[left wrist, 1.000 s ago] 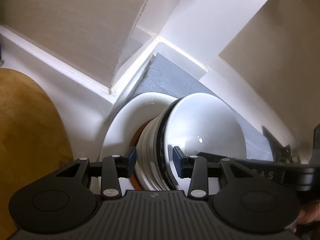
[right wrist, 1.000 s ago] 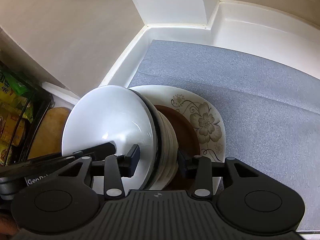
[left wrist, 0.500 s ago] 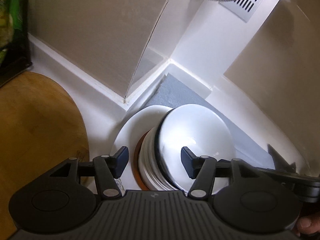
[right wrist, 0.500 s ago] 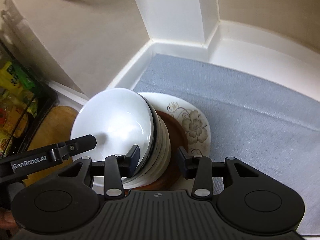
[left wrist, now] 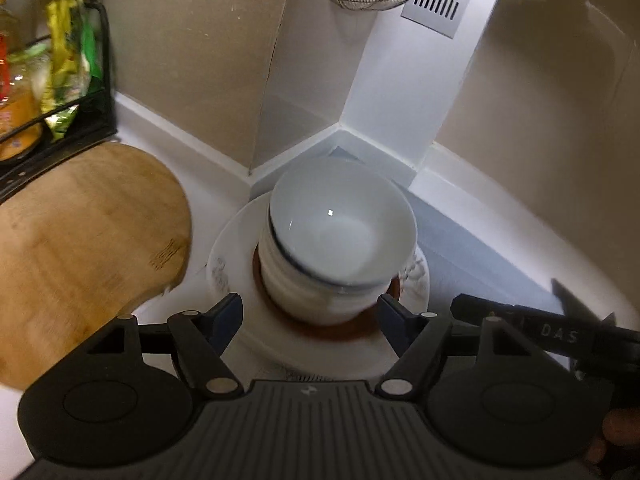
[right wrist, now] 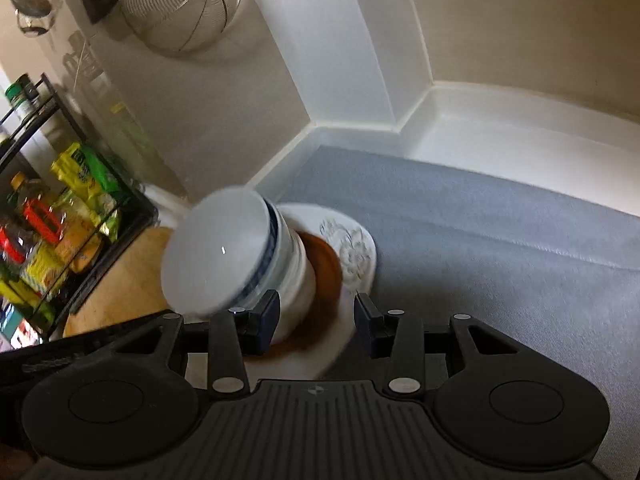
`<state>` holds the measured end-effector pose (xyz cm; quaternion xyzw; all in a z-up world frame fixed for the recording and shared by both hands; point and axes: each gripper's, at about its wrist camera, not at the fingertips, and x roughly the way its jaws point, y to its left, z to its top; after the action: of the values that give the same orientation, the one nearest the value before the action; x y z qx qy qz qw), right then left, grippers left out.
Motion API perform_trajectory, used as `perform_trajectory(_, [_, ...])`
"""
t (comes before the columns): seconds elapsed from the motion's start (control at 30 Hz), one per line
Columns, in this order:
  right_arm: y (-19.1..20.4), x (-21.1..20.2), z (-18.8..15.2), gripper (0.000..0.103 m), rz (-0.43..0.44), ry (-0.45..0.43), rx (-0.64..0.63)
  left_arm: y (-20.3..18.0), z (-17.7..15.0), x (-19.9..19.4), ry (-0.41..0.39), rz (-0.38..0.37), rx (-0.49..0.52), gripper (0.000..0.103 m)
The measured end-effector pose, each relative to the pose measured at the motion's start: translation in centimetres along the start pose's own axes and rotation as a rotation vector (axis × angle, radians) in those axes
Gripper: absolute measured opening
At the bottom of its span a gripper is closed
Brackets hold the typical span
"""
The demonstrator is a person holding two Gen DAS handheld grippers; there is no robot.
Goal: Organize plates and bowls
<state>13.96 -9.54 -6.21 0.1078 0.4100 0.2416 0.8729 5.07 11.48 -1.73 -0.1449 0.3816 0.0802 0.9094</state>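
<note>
Left gripper point(left wrist: 310, 316): black, ribbed body, two blue-padded fingers point(left wrist: 224, 314) spread wide, nothing between the pads; jaws just been opening, no contact with the crockery. Tilted downward toward the counter corner. Just ahead, stack of bowls point(left wrist: 336, 248): white glazed ceramic, round, nested one into another, thin blue line under the rim of the top one, smooth and shiny inside with a small light spot. Under the stack, brown plate point(left wrist: 332, 326), round and flat, only an edge visible. Under that, floral plate point(left wrist: 236, 248), white, wider, with a faint printed pattern.

Right gripper point(right wrist: 316, 320): same black build, jaws parted with a moderate gap, pads on nothing; left pad just beside the bowl stack, contact not clear because of blur. Also pointing down at a slant. A fingertip of the person at the lower right edge of the left view.

Further out: grey mat point(right wrist: 480, 232), woven and matte, under the plates; round wooden board point(left wrist: 80, 248), grained, to the left; black wire rack point(right wrist: 60, 216) with colourful packets; wire mesh strainer point(right wrist: 180, 4) hanging on the beige wall.
</note>
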Motion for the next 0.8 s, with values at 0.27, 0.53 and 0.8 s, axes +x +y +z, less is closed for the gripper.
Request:
perform_trajectory(0.27, [-2.1, -0.5, -1.4, 0.03, 0.055, 0.048, -0.011, -1.0, -2.5, -1.6, 0.032, -0.002, -0.005, 0.075])
perform_trajectory(0.53, [-2.9, -0.1, -0.6, 0.013, 0.047, 0.04, 0.016, 1.1, -2.4, -1.7, 0.019, -0.001, -0.036, 0.01])
perform_trajectory(0.8, [-3.0, 1.6, -0.2, 0.018, -0.025, 0.04, 0.112, 4.5, 2.7, 1.9, -0.012, 0.041, -0.065, 0.013])
